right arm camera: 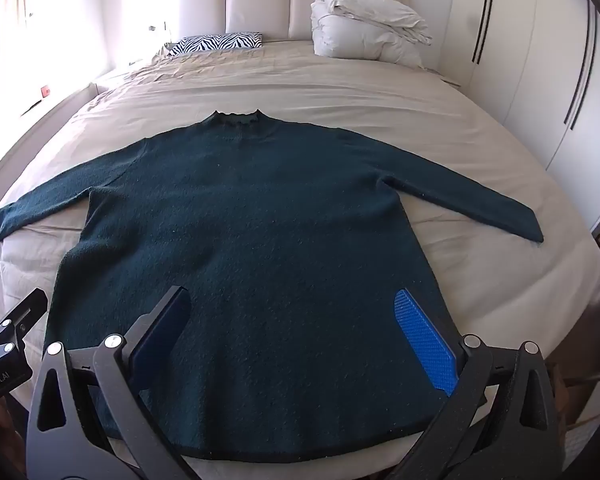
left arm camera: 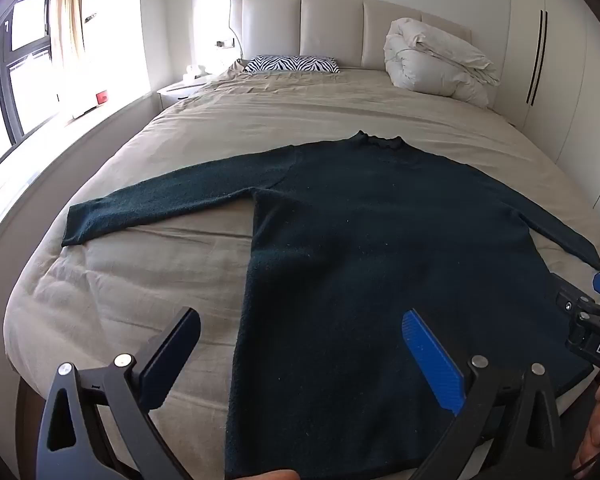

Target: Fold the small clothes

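Note:
A dark green long-sleeved sweater lies flat on the bed, collar toward the headboard, both sleeves spread out sideways; it also fills the right wrist view. My left gripper is open and empty, hovering above the sweater's lower left edge near the hem. My right gripper is open and empty above the sweater's lower middle. The right gripper's body shows at the right edge of the left wrist view. The left gripper's body shows at the left edge of the right wrist view.
The bed has a beige sheet. A zebra-pattern pillow and a folded white duvet lie by the padded headboard. A window is to the left, white wardrobes to the right.

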